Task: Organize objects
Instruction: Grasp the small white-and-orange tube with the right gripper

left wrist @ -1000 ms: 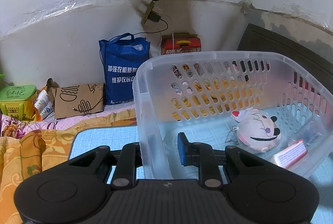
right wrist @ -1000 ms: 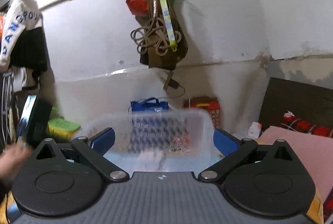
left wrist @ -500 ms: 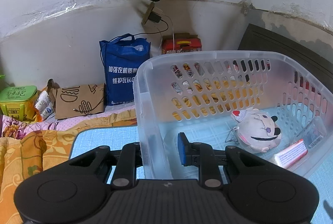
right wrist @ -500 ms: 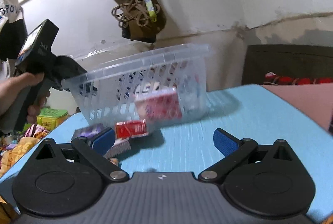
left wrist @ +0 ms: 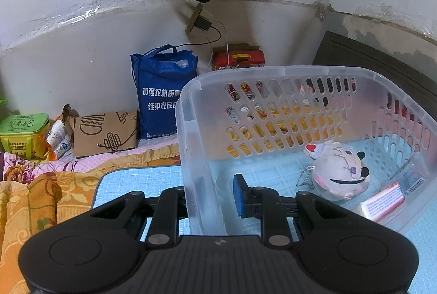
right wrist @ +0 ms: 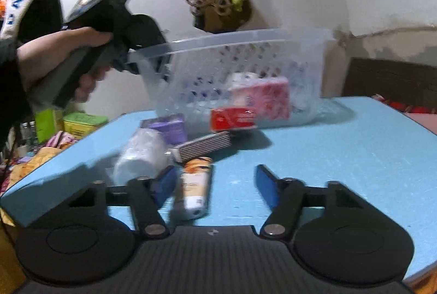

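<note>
Nearest the right wrist camera, the right tool [right wrist: 215,189] sits low over the blue surface [right wrist: 341,157], its jaws having just been closing, yet a gap shows on the tube's right, so nothing is pinched. A small orange-and-white tube [right wrist: 194,187] lies between them, close against the left pad, its near end pointing toward six o'clock. The low, nearly level approach suits a thing lying flat, and this looks like the next pick.

Just beyond, toward eleven o'clock, loose items wait in a cluster: a white roll [right wrist: 139,154], a grey ribbed box [right wrist: 202,146] and a purple packet [right wrist: 167,126]. They lie outside the basket, so sorting is probably only partly done.

Farther back stands the clear slotted basket [right wrist: 235,75], holding a pink pack [right wrist: 262,98] and a red pack [right wrist: 233,118]. In the left wrist view a plush toy [left wrist: 338,174] lies inside at about three o'clock.

The left tool [left wrist: 211,195] is clamped on the basket's near wall, one finger outside and one inside, likely to steady it while items are dropped in.
</note>
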`<action>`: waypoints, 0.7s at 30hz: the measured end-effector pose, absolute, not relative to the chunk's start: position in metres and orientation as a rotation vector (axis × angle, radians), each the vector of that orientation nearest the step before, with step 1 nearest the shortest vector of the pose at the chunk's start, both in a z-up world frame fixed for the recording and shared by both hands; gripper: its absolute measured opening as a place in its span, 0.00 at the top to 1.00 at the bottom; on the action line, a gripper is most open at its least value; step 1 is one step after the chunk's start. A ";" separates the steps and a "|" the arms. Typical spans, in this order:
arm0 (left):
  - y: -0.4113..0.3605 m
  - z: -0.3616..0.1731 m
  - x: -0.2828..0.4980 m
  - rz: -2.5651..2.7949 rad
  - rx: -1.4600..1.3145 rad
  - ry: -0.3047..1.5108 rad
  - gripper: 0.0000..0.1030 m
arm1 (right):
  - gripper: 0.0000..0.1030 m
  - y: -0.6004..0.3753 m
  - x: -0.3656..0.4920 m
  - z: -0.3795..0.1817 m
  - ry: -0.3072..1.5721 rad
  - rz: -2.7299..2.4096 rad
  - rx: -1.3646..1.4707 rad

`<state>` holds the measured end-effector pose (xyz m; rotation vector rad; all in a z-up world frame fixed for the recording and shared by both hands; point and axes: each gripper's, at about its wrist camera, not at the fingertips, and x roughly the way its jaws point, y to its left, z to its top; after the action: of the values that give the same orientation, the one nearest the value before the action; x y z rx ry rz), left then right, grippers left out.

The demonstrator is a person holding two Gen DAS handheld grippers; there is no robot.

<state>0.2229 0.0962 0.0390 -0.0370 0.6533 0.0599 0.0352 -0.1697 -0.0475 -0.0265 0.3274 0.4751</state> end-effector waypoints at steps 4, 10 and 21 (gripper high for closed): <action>0.096 0.040 0.223 0.058 -0.036 0.653 0.74 | 0.54 -0.159 0.030 -0.053 0.300 0.467 -0.097; 0.096 0.040 0.223 0.061 -0.035 0.652 0.74 | 0.73 -0.166 0.029 -0.055 0.273 0.484 -0.129; 0.097 0.040 0.223 0.064 -0.034 0.651 0.73 | 0.73 -0.199 0.039 -0.041 0.268 0.420 -0.058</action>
<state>0.2231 0.0970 0.0397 -0.0345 0.6507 0.0636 0.0386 -0.1995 -0.0406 -0.0575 0.2679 0.4205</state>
